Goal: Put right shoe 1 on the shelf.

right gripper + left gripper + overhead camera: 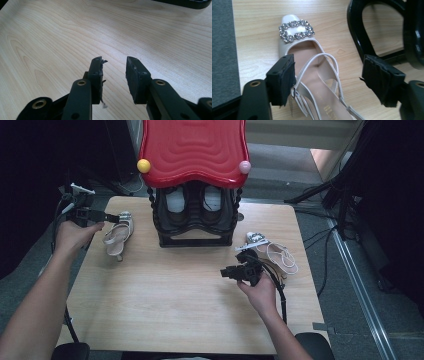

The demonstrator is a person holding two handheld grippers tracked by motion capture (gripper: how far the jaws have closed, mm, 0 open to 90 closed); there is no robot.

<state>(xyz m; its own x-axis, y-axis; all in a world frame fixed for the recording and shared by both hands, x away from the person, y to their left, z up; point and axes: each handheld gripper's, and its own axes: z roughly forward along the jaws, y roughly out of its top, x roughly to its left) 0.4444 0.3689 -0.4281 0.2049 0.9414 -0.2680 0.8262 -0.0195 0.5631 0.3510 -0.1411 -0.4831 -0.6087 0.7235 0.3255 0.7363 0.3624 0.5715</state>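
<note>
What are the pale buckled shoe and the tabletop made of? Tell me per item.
Pale slingback shoe with rhinestone buckle: likely glossy patent or synthetic leather, given its smooth sheen; the buckle looks like faceted glass or plastic stones.
Light wooden table: wood or wood-look laminate, matte, with visible grain.

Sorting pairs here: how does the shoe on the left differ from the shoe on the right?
The left shoe lies alone near the table's left edge, with the open left gripper over it; the right shoe lies beside the right hand. The left shoe's toe points away from the person, the right shoe's leftward. Both are pale, strappy, with a sparkly buckle.
</note>
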